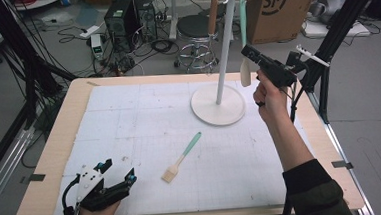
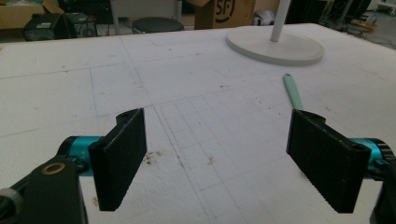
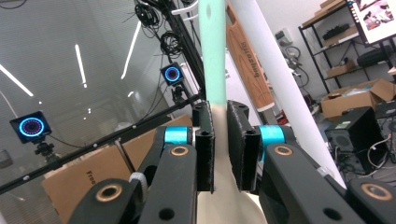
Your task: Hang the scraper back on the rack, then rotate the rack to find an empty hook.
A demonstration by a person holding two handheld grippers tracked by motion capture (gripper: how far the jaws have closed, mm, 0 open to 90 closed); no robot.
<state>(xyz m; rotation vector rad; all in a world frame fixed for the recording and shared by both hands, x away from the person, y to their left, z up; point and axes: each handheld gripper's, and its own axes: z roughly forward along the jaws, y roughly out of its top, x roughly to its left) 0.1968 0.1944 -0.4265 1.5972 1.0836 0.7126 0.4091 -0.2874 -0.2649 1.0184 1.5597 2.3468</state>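
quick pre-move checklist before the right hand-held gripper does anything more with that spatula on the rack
1. Right hand-held gripper shut on the hanging spatula: ok, jaws clamp it where the green handle meets the cream blade.
2. Spatula's top on a hook of the rack: cannot tell, the hook end is cut off.
3. Rack base flat on the table mat: ok.
4. Left hand-held gripper clear of the rack: ok, open, at the near left corner.
5. Pastry brush out of the way: ok, lying on the mat, apart from the base.
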